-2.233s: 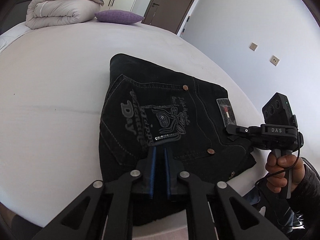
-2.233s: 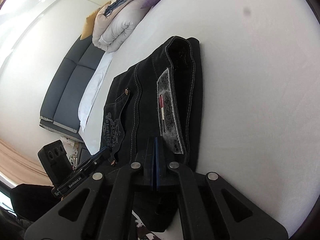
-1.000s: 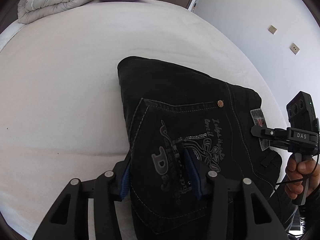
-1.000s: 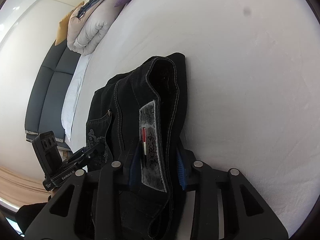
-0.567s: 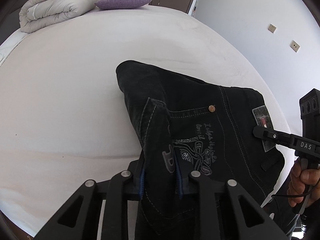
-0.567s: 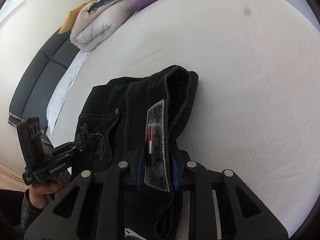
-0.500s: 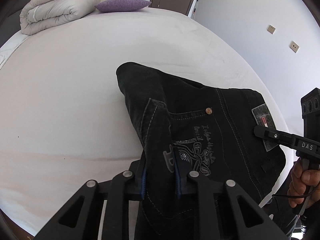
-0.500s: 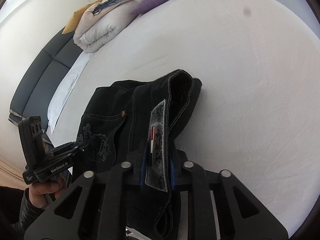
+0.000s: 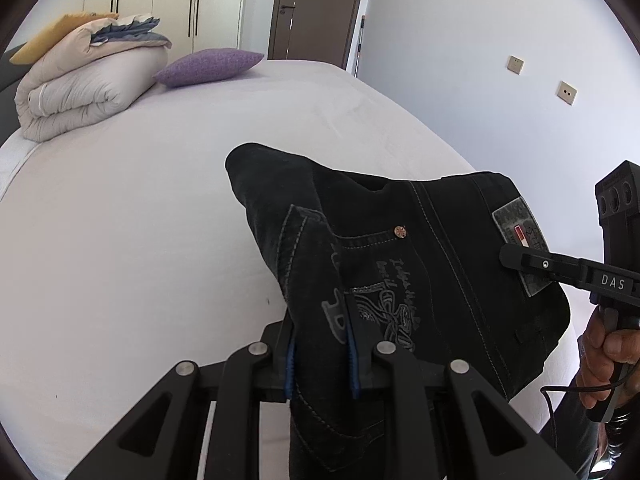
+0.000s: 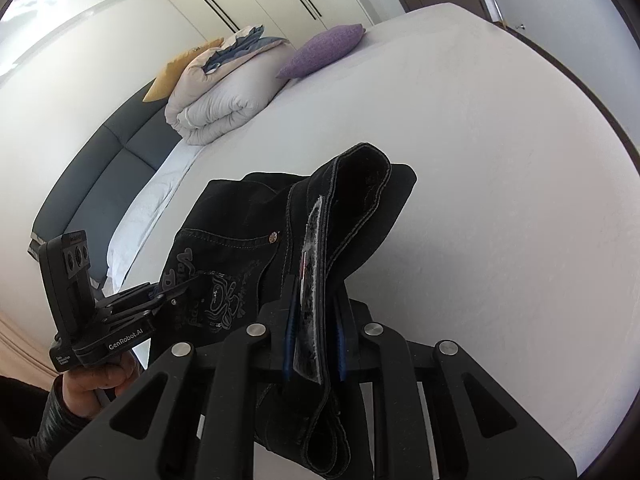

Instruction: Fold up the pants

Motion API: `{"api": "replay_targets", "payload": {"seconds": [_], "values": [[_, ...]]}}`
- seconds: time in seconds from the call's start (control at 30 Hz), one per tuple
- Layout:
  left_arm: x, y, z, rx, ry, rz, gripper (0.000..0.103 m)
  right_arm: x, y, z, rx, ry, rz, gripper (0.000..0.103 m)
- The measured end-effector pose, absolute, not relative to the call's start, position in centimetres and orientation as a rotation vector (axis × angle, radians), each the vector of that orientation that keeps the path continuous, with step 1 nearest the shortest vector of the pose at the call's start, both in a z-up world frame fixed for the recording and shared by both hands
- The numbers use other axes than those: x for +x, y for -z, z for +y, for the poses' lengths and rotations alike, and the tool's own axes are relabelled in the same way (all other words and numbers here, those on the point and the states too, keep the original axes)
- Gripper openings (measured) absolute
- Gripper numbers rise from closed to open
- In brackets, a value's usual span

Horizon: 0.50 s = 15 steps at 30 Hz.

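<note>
Left wrist view: left gripper (image 9: 320, 346) at bottom centre, clamped on a raised fold of the black pants (image 9: 432, 248) over the embroidered back pocket. Pants bunched in the centre and right of the frame, far end resting on the white bed (image 9: 140, 220). Right gripper (image 9: 510, 258) at right edge, pinching the waistband at the grey patch (image 9: 520, 240), hand (image 9: 608, 364) on its grip at lower right. Folded duvet (image 9: 76, 92) and purple pillow (image 9: 208, 66) at upper left.

Right wrist view: right gripper (image 10: 314, 336) at bottom centre, clamped on the waistband with the patch (image 10: 310, 276) between the blue pads. Pants (image 10: 240, 240) draped in mid-frame above the bed (image 10: 500, 160). Left gripper (image 10: 176, 288) at lower left, closed on the pocket fabric, hand (image 10: 96, 380) beneath. Duvet (image 10: 228, 92) and pillow (image 10: 324, 50) at top.
</note>
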<state>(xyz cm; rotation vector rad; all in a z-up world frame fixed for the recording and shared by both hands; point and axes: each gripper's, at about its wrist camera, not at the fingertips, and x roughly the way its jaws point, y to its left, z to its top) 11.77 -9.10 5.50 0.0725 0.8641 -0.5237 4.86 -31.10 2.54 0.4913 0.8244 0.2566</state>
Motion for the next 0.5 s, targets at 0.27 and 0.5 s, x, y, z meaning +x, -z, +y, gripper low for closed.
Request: {"api": "replay_targets", "payload": {"seconds": [0.27,0.5], "values": [[17.2,2.0,-11.2,0.077,0.509,0.975,0.022,11.0,3.1,-38.6,0.625,-0.216,0.915,0.015],[17.2,4.4,-9.8,0.019,0.506,0.958,0.042,9.8,8.6,-43.7,0.845,-0.242,0.895,0.030]]}}
